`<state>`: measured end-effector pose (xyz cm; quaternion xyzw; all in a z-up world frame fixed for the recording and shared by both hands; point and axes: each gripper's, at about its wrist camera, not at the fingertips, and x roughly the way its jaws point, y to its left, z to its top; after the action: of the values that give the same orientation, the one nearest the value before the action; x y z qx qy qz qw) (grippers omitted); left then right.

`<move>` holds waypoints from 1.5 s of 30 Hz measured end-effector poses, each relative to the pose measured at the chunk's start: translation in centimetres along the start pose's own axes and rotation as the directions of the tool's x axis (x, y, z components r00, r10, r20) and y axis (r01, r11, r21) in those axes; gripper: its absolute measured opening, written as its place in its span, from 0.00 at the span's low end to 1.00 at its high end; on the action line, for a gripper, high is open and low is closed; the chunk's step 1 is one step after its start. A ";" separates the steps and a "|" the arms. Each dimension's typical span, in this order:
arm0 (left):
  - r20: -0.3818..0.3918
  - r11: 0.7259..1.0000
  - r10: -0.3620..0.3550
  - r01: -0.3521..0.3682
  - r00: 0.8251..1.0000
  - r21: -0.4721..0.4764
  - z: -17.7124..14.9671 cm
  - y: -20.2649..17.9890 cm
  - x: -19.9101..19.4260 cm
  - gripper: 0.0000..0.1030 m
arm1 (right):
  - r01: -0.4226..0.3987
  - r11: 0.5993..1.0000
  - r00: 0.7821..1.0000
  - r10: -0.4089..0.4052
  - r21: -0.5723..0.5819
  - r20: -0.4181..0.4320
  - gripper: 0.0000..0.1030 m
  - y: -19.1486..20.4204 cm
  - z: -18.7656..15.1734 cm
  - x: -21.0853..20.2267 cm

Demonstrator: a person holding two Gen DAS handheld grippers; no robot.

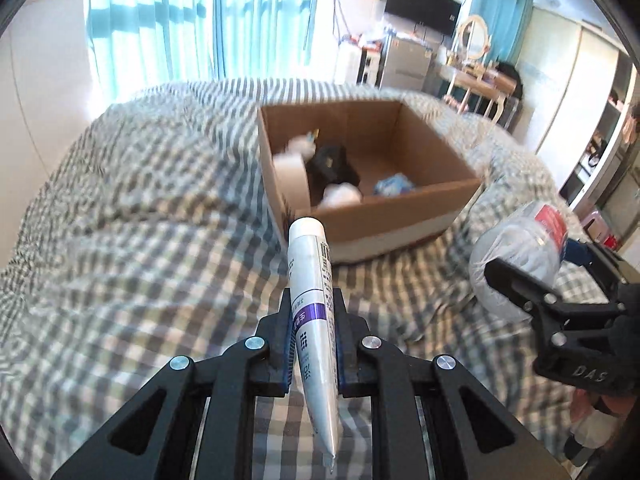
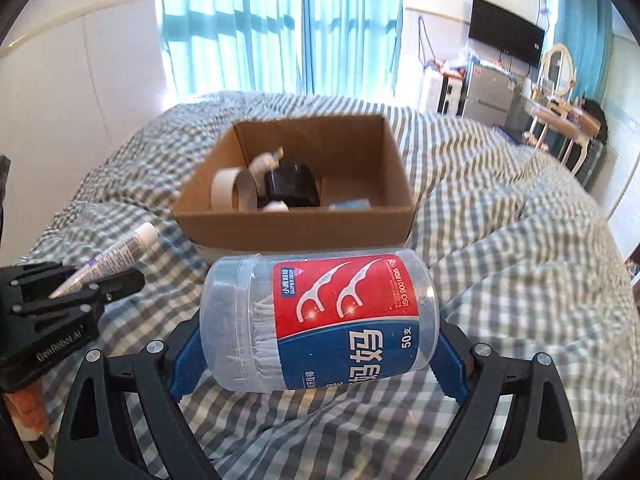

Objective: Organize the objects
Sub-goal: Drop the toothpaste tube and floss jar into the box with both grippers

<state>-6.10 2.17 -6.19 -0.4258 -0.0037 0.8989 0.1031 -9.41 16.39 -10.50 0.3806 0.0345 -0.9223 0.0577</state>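
Checked bedding [image 1: 140,240] carries a cardboard box [image 1: 400,220] ahead of both. Left hand-held gripper [image 1: 312,332] clamps a soft toothpaste tube [image 1: 312,280] mid-body; right hand-held gripper [image 2: 316,344] spans a light, slippery floss-pick jar [image 2: 320,320] end to end.

The left gripper [image 1: 312,312] clamps a white tube [image 1: 314,320] just short of the cardboard box [image 1: 400,220] (cap end toward it). To the box's right, the right gripper [image 1: 536,276] holds a clear jar [image 1: 516,248] above the checked bedding [image 1: 140,240].
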 end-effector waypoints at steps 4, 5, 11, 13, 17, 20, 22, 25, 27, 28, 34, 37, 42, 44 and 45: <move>0.065 1.000 -0.008 0.007 0.998 0.024 2.5 -0.7 -2.1 0.14 | 0.008 1.000 0.998 -0.007 -0.029 0.056 0.89 0.1 2.1 -2.4; 0.085 0.999 -0.007 0.003 0.996 0.040 3.2 -0.9 -2.7 0.14 | 0.011 0.999 0.998 -0.009 -0.036 0.064 0.89 0.1 2.4 -2.7; 0.134 0.999 -0.005 -0.002 0.991 0.051 7.3 -1.0 -3.1 0.14 | 0.037 0.997 0.991 -0.028 -0.066 0.131 0.89 -0.4 6.3 -3.8; 0.147 0.998 0.000 -0.008 0.989 0.055 8.6 -0.8 -2.6 0.14 | 0.035 0.998 0.990 -0.026 -0.060 0.142 0.89 -0.8 7.7 -3.4; 0.182 0.998 -0.012 -0.001 0.983 0.070 11.3 -0.8 -0.9 0.14 | 0.018 0.999 0.989 -0.011 -0.043 0.147 0.89 -1.8 10.4 -1.8; 0.174 0.998 -0.047 0.038 0.984 0.053 13.0 -0.3 1.5 0.14 | 0.010 0.999 0.991 -0.004 -0.042 0.132 0.89 -2.4 12.4 0.7; 0.159 0.998 -0.053 0.046 0.986 0.046 14.0 0.0 3.4 0.14 | 0.005 0.999 0.993 -0.001 -0.039 0.114 0.89 -2.6 13.6 2.6; 0.135 0.997 -0.074 0.068 0.988 0.047 15.2 0.5 6.3 0.14 | -0.008 0.999 0.996 0.012 -0.046 0.086 0.89 -2.9 15.0 5.8; 0.117 0.994 -0.094 0.087 0.989 0.064 15.7 0.5 8.0 0.14 | -0.013 0.998 0.998 0.017 -0.064 0.068 0.89 -3.2 15.5 7.8; 0.108 0.992 -0.105 0.097 0.989 0.079 15.8 0.7 8.9 0.14 | -0.014 0.996 0.998 0.019 -0.084 0.052 0.89 -3.2 15.7 9.3; 0.057 0.981 -0.144 0.135 0.988 0.138 15.9 0.6 13.2 0.14 | -0.031 0.985 0.999 0.033 -0.167 0.012 0.89 -3.8 16.6 14.7; 0.033 0.974 -0.140 0.132 0.990 0.184 16.0 -0.1 14.6 0.14 | -0.027 0.974 0.999 0.031 -0.226 0.016 0.89 -3.5 16.5 16.1; 0.004 0.973 -0.138 0.135 0.990 0.189 16.0 -0.5 16.5 0.14 | -0.055 0.974 0.998 0.058 -0.220 0.007 0.90 -3.9 15.9 17.6; -0.015 0.974 -0.130 0.131 0.991 0.186 15.8 -0.6 17.2 0.15 | -0.066 0.973 0.998 0.068 -0.221 0.001 0.90 -3.9 15.5 17.8; -0.024 0.973 -0.134 0.136 0.991 0.187 15.6 -0.5 17.2 0.15 | -0.065 0.971 0.998 0.066 -0.231 0.000 0.90 -3.7 15.2 17.7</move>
<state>-28.54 7.14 -9.31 -0.4178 0.0529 0.8839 0.2035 -32.94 16.97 -12.15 0.3688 0.1288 -0.9110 0.1322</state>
